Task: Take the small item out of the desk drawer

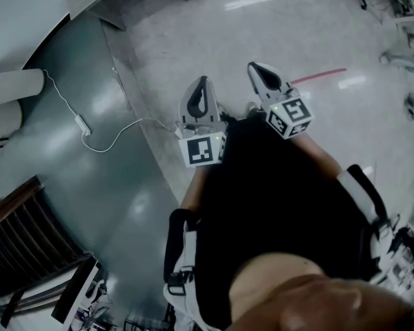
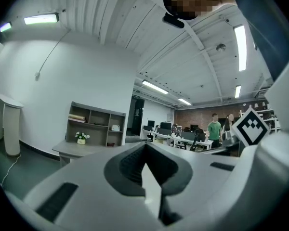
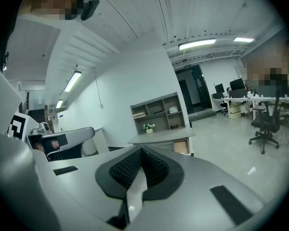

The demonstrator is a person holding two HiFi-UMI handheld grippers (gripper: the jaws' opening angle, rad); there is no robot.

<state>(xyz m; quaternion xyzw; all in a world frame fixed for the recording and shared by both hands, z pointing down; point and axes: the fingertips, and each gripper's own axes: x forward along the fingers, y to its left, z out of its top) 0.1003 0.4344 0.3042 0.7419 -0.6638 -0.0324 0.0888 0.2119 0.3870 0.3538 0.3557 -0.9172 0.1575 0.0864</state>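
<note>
Head view down; both gripper views toward desk [image 3: 161,137]

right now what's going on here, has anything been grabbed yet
A person stands on the office floor with a gripper in each hand, held out in front of the body. The left gripper and the right gripper both have their jaws together with nothing between them. The desk, with a shelf unit on top, stands some way off across the room, and neither gripper touches it. No small item can be made out from here, so nothing has been taken out yet.
</note>
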